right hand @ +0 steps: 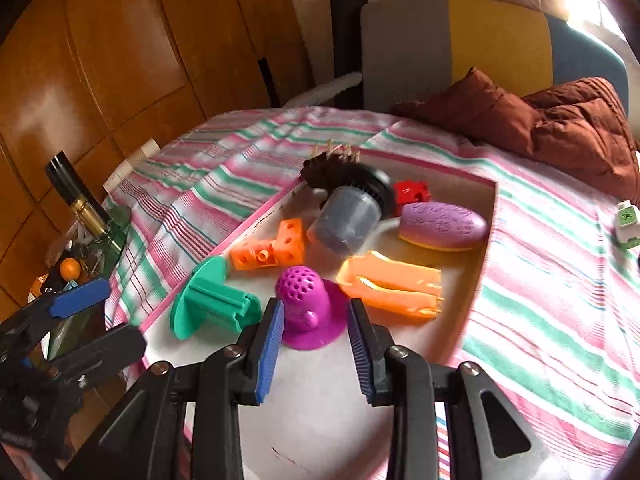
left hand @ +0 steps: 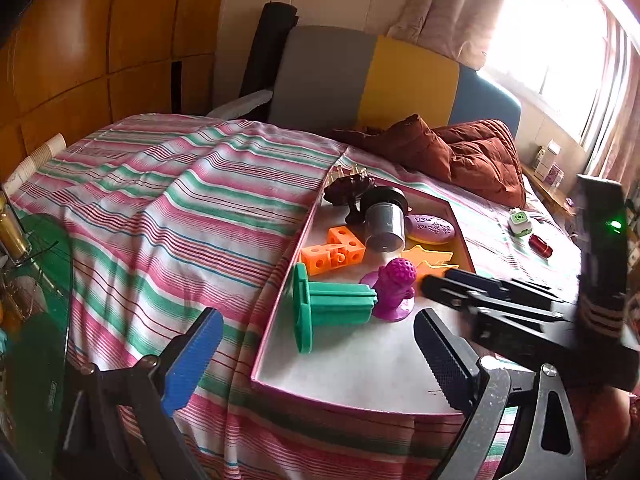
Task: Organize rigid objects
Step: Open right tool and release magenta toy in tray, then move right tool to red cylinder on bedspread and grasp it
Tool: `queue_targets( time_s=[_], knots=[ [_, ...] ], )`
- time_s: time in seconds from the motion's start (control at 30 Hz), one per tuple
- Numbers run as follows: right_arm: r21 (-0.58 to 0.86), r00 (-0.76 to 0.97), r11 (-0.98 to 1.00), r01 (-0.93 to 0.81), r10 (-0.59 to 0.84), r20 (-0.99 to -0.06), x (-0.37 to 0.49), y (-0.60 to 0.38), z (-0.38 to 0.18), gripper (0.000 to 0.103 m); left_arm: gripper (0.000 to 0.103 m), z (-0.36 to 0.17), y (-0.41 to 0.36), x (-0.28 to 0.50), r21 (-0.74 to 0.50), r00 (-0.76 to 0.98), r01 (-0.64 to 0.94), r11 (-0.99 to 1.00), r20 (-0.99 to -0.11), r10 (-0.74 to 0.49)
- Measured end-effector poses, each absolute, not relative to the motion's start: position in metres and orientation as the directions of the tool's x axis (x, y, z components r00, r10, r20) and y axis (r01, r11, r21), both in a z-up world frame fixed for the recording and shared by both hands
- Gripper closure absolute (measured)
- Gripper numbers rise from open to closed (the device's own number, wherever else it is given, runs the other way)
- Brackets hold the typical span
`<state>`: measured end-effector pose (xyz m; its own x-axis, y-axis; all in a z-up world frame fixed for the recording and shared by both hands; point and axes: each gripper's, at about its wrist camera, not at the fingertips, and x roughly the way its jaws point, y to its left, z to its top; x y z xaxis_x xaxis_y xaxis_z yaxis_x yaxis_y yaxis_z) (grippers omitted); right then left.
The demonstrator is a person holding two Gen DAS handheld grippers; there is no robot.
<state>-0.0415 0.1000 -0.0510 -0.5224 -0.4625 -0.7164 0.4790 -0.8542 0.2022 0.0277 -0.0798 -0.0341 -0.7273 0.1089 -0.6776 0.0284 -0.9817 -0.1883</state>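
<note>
A pink-rimmed tray lies on the striped bed. In it are a green spool, a purple perforated cone, orange cubes, an orange flat piece, a grey cup, a purple oval, a red cube and a dark spiky toy. My right gripper is open, its jaws either side of the purple cone, just short of it. My left gripper is open and empty at the tray's near left corner.
A white-green toy and a red cylinder lie on the bed right of the tray. A brown quilt lies behind. A glass side table with a bottle stands left. A wooden wardrobe is behind.
</note>
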Motion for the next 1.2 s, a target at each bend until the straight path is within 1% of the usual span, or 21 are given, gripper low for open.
queue_targets(
  time_s=[0.1, 0.27, 0.47, 0.6, 0.8, 1.0, 1.1, 1.2],
  knots=[
    [0.201, -0.541, -0.871, 0.448, -0.443, -0.715, -0.037, 0.121, -0.048, 0.071, 0.006, -0.034, -0.073, 0.025, -0.199, -0.723, 0.009, -0.98, -0.679, 0.131],
    [0.214, -0.566, -0.907, 0.361, -0.396, -0.723, -0.034, 0.166, -0.047, 0.071, 0.006, -0.028, -0.05, 0.018, -0.206, -0.715, -0.072, -0.976, -0.671, 0.195],
    [0.228, -0.595, -0.945, 0.233, -0.324, -0.736, -0.04, 0.23, -0.058, 0.071, 0.006, -0.02, -0.009, 0.012, -0.192, -0.691, -0.18, -0.965, -0.673, 0.263],
    [0.213, -0.607, -0.965, 0.154, -0.262, -0.75, -0.046, 0.275, -0.069, 0.071, 0.006, -0.017, 0.02, 0.008, -0.197, -0.665, -0.233, -0.952, -0.682, 0.304],
    [0.17, -0.628, -0.985, 0.025, -0.148, -0.764, -0.066, 0.352, -0.079, 0.07, 0.005, -0.02, 0.062, -0.007, -0.214, -0.602, -0.284, -0.935, -0.719, 0.347],
    [0.065, -0.648, -0.995, -0.072, -0.003, -0.761, -0.111, 0.419, -0.072, 0.068, 0.005, -0.023, 0.099, -0.017, -0.221, -0.558, -0.327, -0.919, -0.739, 0.376],
    [0.022, -0.661, -0.996, -0.092, 0.045, -0.749, -0.141, 0.444, -0.063, 0.067, 0.005, -0.025, 0.113, -0.022, -0.215, -0.541, -0.343, -0.914, -0.75, 0.379],
    [0.003, -0.663, -0.996, -0.089, 0.057, -0.746, -0.174, 0.463, -0.056, 0.066, 0.005, -0.027, 0.122, -0.029, -0.209, -0.529, -0.354, -0.911, -0.759, 0.38]
  ],
)
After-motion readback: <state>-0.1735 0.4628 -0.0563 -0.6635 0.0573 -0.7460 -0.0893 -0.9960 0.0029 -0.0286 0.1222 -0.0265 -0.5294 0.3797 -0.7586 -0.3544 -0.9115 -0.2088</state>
